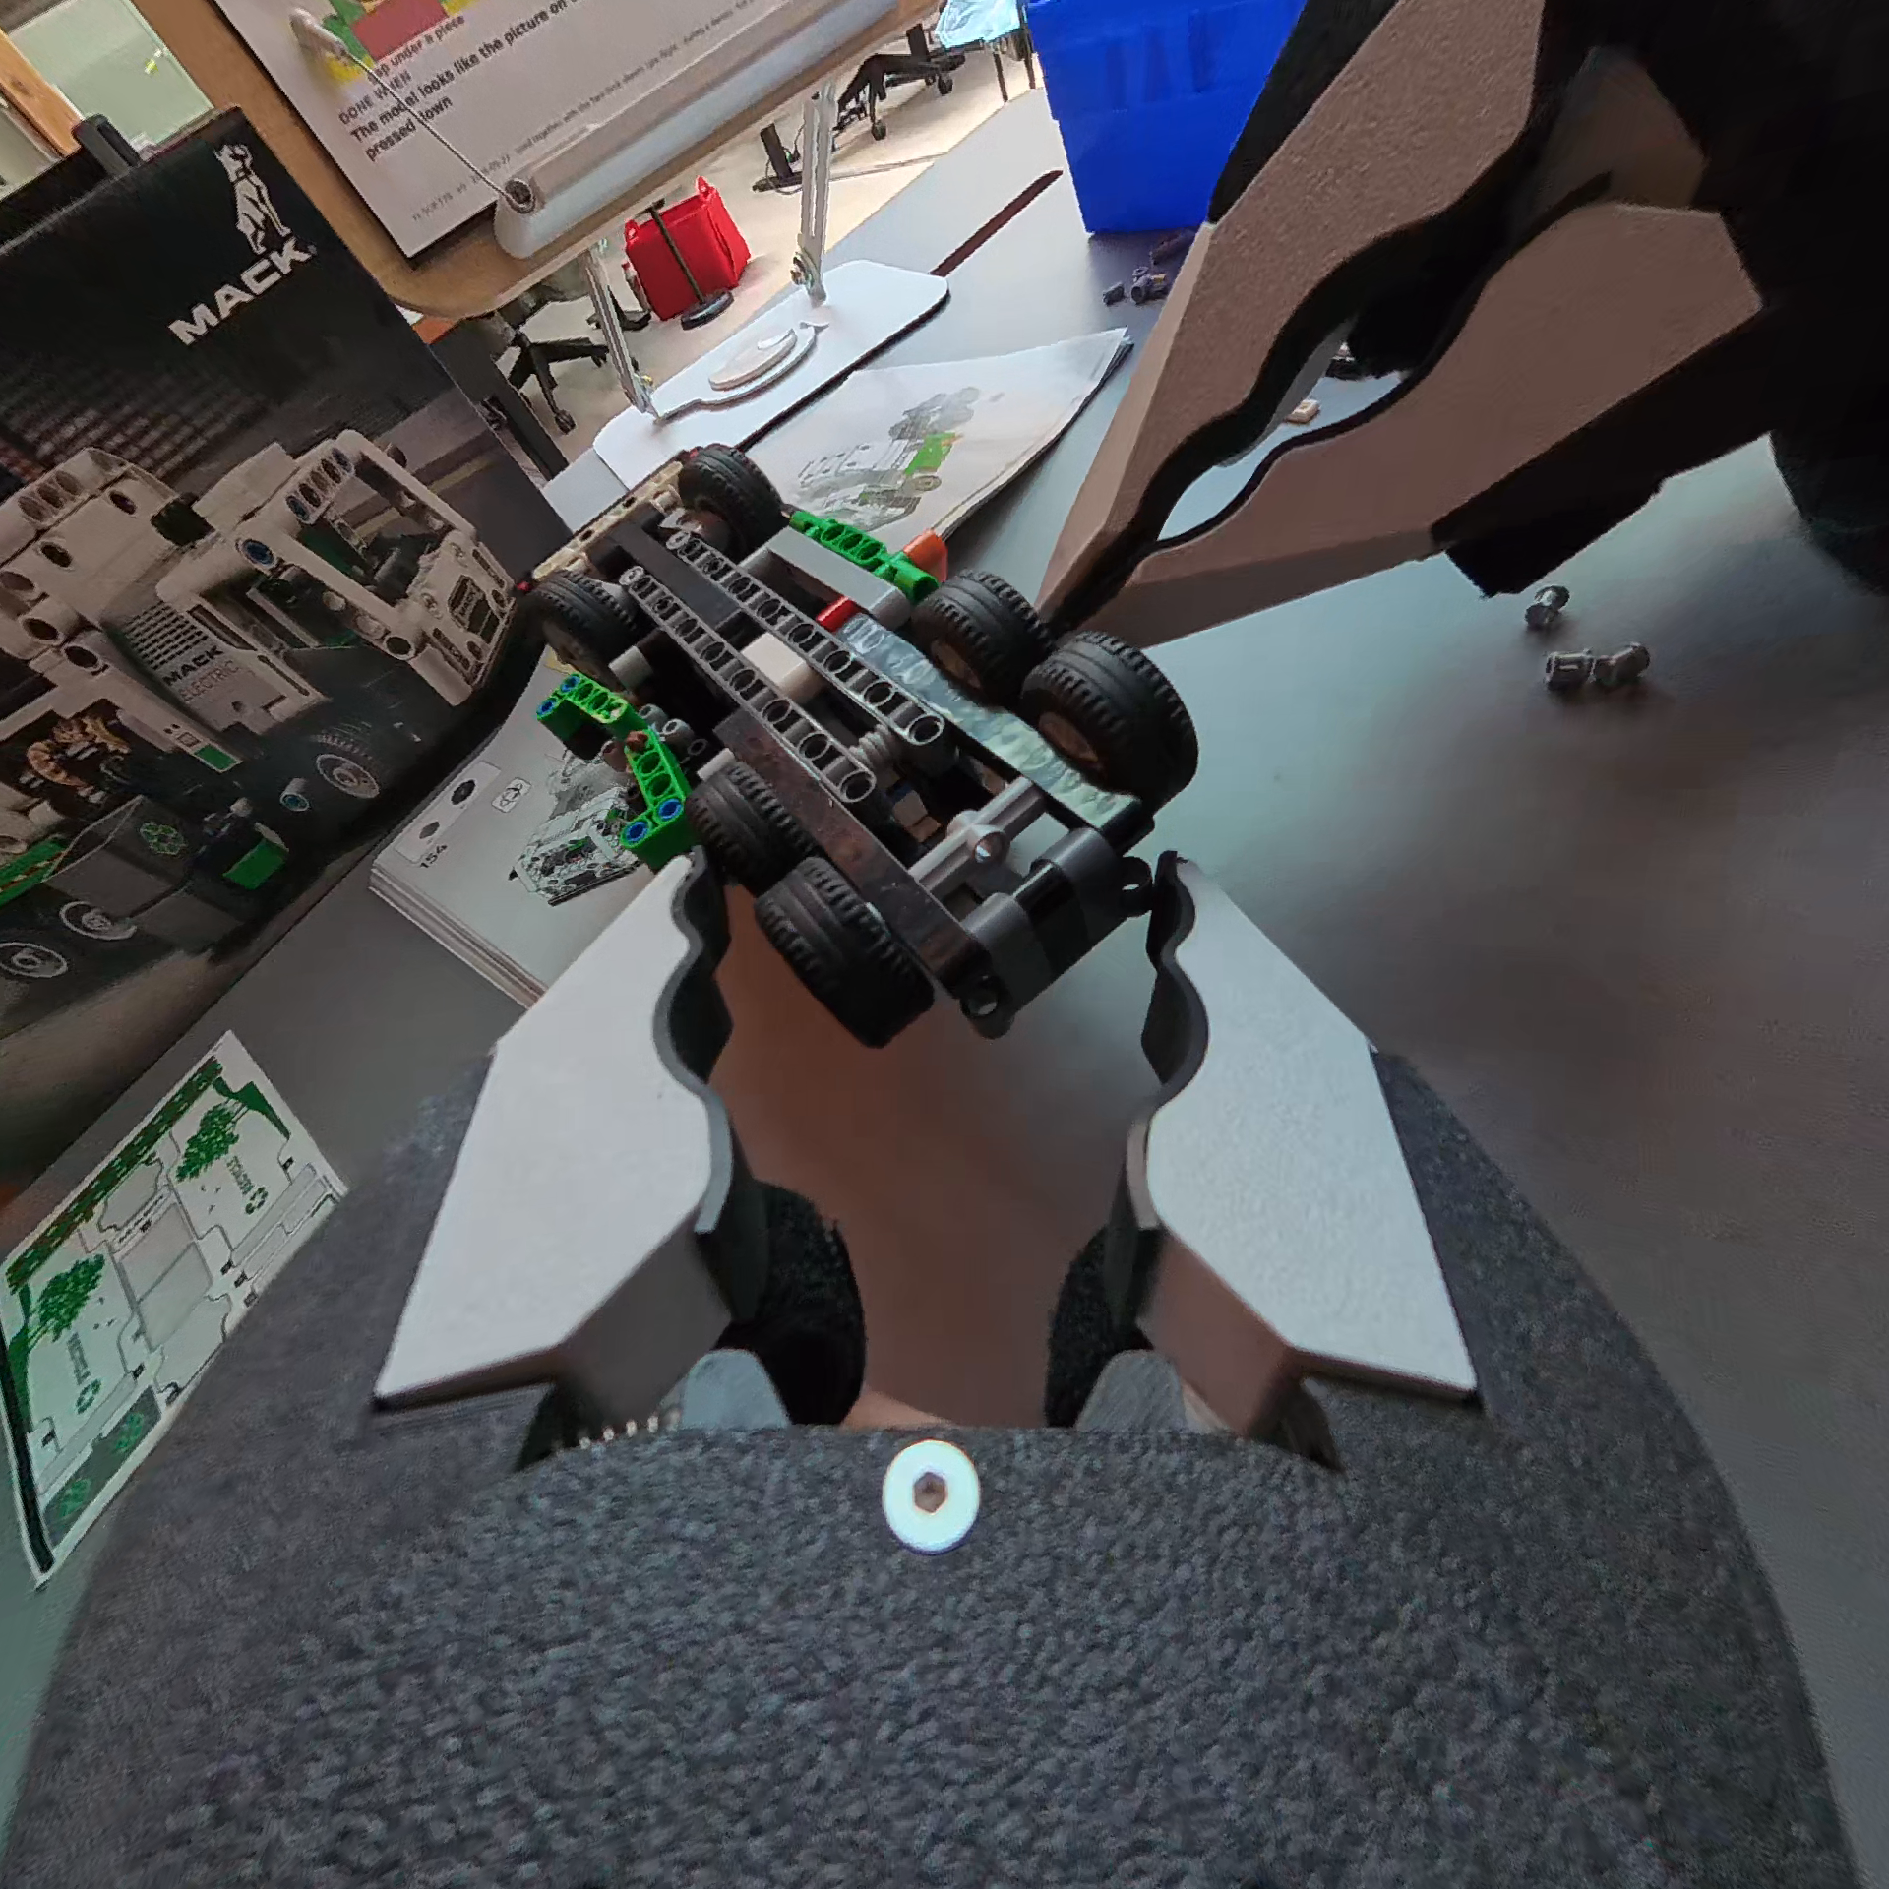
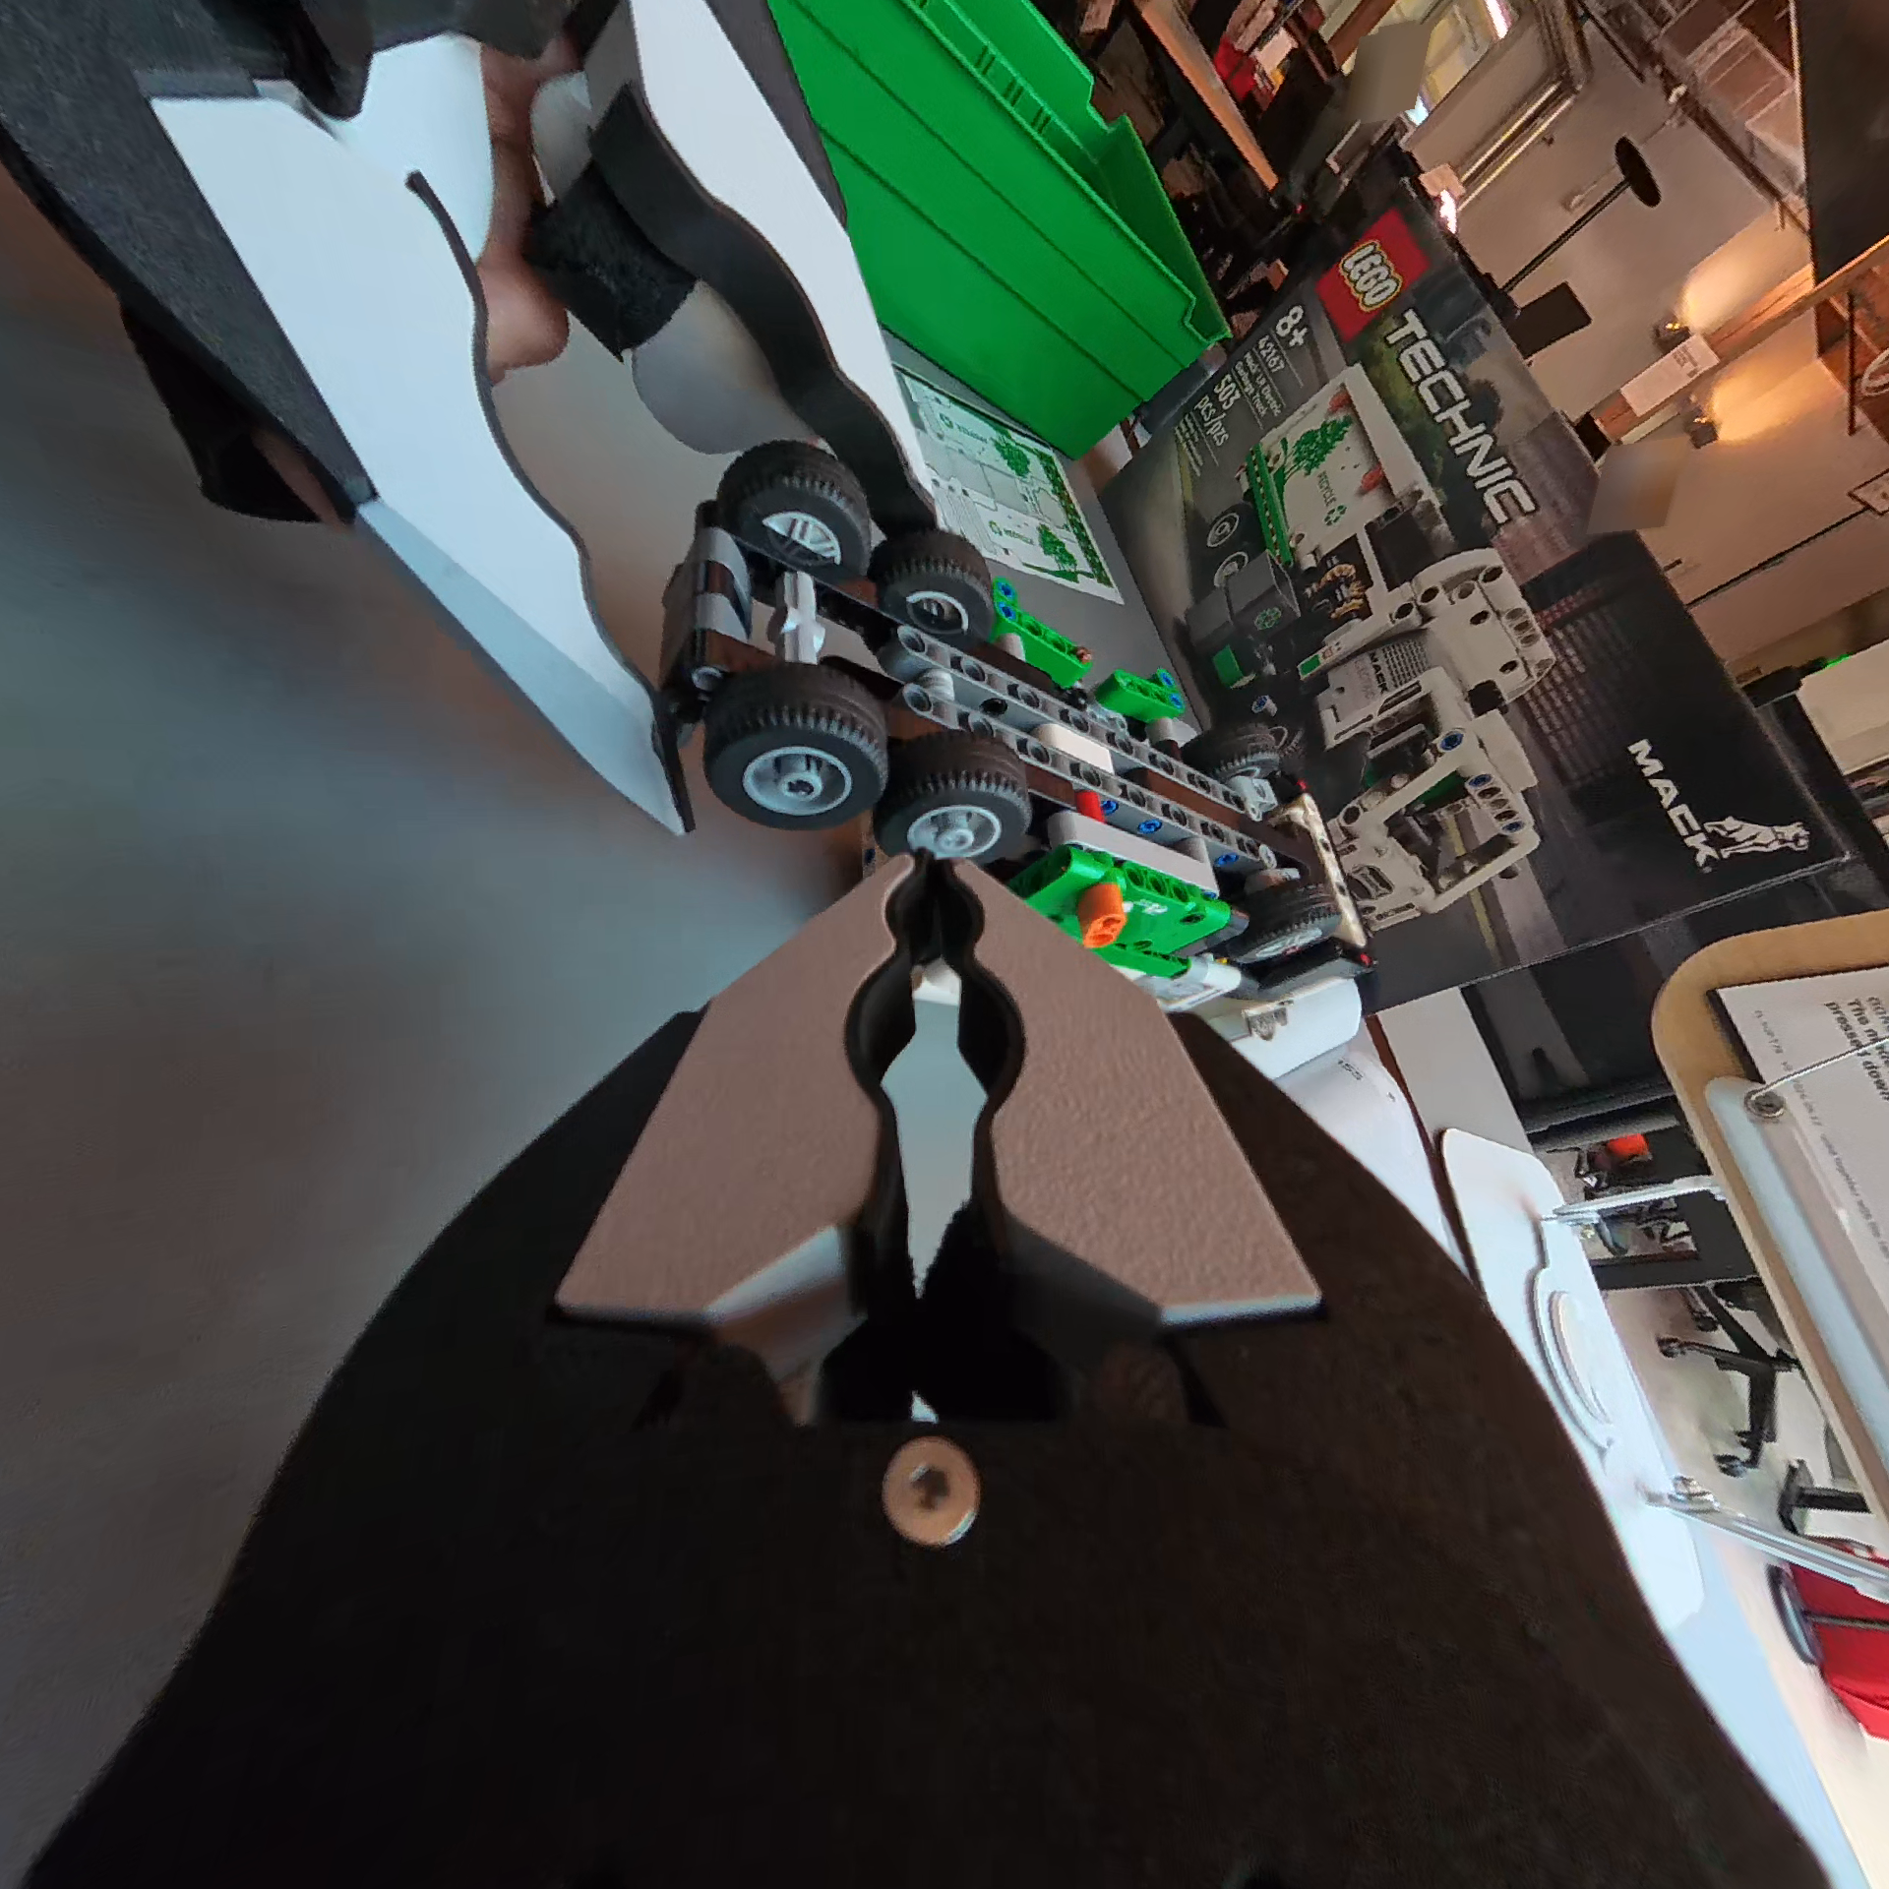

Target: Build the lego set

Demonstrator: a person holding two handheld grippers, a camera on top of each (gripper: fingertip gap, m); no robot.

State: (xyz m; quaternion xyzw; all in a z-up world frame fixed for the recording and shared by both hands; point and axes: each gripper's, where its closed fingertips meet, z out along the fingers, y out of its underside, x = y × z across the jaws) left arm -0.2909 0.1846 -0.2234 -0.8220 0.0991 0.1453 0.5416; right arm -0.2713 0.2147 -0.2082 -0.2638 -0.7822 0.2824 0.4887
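The lego truck chassis (image 1: 818,705), with black tyres, grey beams and green parts, is held up off the grey table, underside toward the left wrist camera. My left gripper (image 1: 935,879) is closed across its rear end, one finger on each side by the rear wheels. It also shows in the right wrist view (image 2: 787,644). My right gripper (image 2: 930,869) is shut, its tips against the hub of a rear wheel (image 2: 951,808) on the chassis (image 2: 1022,736). In the left wrist view the right gripper (image 1: 1068,613) comes in from the upper right.
The set's box (image 1: 204,613) stands at the left. An open instruction booklet (image 1: 491,848) and a sticker sheet (image 1: 153,1278) lie by it. Small loose grey parts (image 1: 1595,664) lie at the right. A blue bin (image 1: 1145,102) and a green bin (image 2: 1002,204) stand behind. There is about 5 cm between the tips of the two grippers.
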